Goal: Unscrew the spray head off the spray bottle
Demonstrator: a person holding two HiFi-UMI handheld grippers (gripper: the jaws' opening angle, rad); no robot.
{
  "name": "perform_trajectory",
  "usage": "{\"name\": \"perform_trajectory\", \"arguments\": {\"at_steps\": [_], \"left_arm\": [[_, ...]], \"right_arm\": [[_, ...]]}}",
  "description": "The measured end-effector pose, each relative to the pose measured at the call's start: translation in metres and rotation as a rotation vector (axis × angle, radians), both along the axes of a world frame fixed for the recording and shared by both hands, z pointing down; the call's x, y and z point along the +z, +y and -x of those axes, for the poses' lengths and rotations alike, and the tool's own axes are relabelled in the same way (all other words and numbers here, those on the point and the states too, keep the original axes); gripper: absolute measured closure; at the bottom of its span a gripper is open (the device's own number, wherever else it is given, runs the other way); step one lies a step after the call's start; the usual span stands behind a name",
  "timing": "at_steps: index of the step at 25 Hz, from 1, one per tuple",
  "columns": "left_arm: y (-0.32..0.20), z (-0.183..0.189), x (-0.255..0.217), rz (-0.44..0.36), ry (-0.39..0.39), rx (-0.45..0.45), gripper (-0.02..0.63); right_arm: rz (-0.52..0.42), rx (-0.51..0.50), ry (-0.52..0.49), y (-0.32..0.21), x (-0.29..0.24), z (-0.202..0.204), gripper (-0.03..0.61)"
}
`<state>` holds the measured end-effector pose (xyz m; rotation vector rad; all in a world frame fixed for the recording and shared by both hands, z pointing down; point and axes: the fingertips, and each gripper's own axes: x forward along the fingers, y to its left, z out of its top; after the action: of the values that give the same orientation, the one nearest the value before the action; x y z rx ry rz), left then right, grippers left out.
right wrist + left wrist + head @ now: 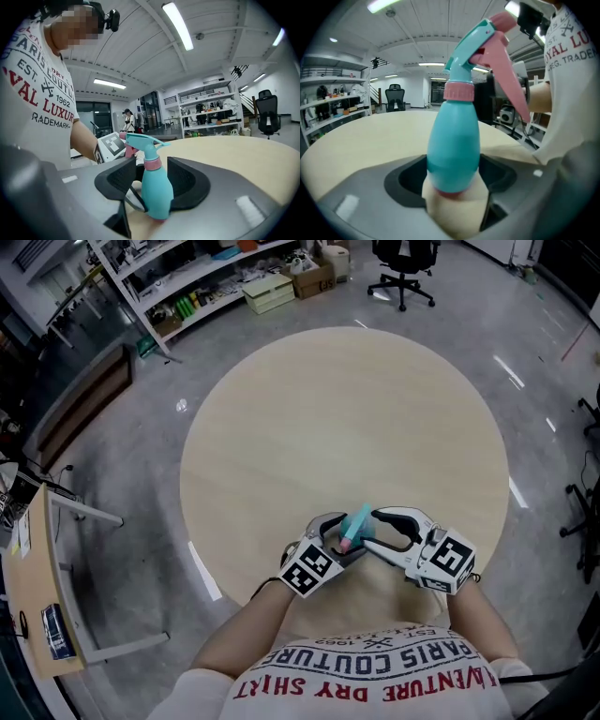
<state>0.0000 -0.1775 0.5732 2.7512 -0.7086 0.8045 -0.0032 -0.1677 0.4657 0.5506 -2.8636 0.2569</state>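
- Head view: both grippers are bunched at the near edge of the round table [347,418], right in front of the person. The left gripper [339,545] and right gripper [375,531] face each other with the teal bottle [356,521] between them, its top pointing far-right.
- Left gripper view: the bottle is big and close, dead centre. Its pink-bottomed base sits in the gap between the fingers [365,192] and pretty much fills it, so this one looks clamped on the bottle's low end. The pink collar [458,91] is seated and the spray head [480,37] is on, with the trigger [506,79] hanging to the right.
- Right gripper view: the bottle is between these fingers too, but they stand apart. There's a gap showing on the bottle's left side, so no squeeze here. The left gripper's marker cube [110,145] peeks out just behind the spray head.
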Motion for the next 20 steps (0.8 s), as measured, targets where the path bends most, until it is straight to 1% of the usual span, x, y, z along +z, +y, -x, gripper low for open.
{"name": "perform_trajectory", "arguments": {"at_steps": [2,4,6,8,10,12,14,17,20], "left_arm": [[0.001,0.004,0.001,0.006,-0.002,-0.043,0.273],[0.001,0.006,0.000,-0.007,-0.014,-0.072,0.273],[0.002,0.007,0.000,-0.008,-0.021,-0.114,0.273],[0.002,0.010,0.001,-0.006,-0.020,-0.179,0.273],[0.000,0.011,0.000,-0.013,-0.018,-0.252,0.273],[0.001,0.009,-0.001,-0.015,-0.016,-0.313,0.273],[0.002,0.008,-0.002,-0.015,-0.014,-0.351,0.273],[0.004,0.010,0.000,-0.003,-0.022,-0.373,0.273],[0.002,0.010,0.000,-0.008,-0.027,-0.379,0.273]], "right_arm": [[-0.001,0.033,-0.002,0.007,-0.002,-0.001,0.370],[-0.015,0.076,-0.002,0.012,-0.004,-0.001,0.370],[-0.027,0.146,-0.001,0.012,-0.004,-0.003,0.370],[-0.045,0.219,0.027,0.008,0.000,-0.005,0.385],[-0.059,0.262,0.057,0.005,0.003,-0.004,0.385],[-0.060,0.281,0.062,0.004,0.002,0.001,0.385],[-0.075,0.291,0.078,0.003,0.001,0.007,0.405],[-0.091,0.304,0.119,-0.001,0.004,0.013,0.408],[-0.106,0.314,0.146,-0.007,0.007,0.020,0.420]]}}
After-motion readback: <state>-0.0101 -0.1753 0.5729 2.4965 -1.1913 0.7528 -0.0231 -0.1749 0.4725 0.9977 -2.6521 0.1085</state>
